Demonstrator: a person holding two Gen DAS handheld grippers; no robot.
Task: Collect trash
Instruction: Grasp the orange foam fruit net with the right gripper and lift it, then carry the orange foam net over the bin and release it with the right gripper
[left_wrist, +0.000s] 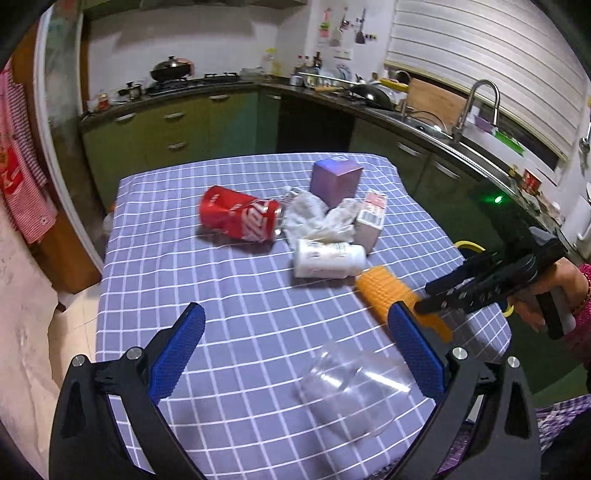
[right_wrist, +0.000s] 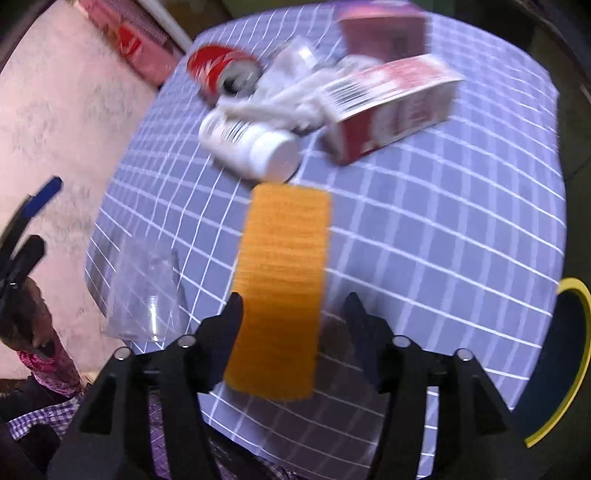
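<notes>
- The trash lies spread on the tabletop (left_wrist: 221, 295), which has a blue checked cloth. A red can (left_wrist: 240, 218), crumpled paper (left_wrist: 321, 218), a purple box (left_wrist: 336, 181), a pink carton (left_wrist: 371, 218) and a white bottle (left_wrist: 328, 258) sit bunched in the far middle.
- An orange block (right_wrist: 280, 288) lies nearer, on the right side. A clear plastic cup (left_wrist: 351, 387) lies on its side at the near edge.
- The right tool (right_wrist: 291, 310) is wide open and holds nothing. Its two fingers sit on either side of the near end of the orange block. I cannot tell if they touch it.
- The left tool (left_wrist: 295, 350) is wide open too, and empty. It hangs above the near tabletop, with the clear cup below it and a bit to the right.
- The block looks long. If the right tool pinches only its near end, the far end may droop or slip out.
- If the right tool pushes forward, the block might bump the white bottle just past it. The bottle is round and may roll off.
- The clear cup is hard to see and looks thin. A hard squeeze might crush it, and a nudge might send it off the near edge.
- A yellow rim (right_wrist: 576, 354) shows low on the right, beside the tabletop. It may be a bin. A drop that misses it lands on the floor.
</notes>
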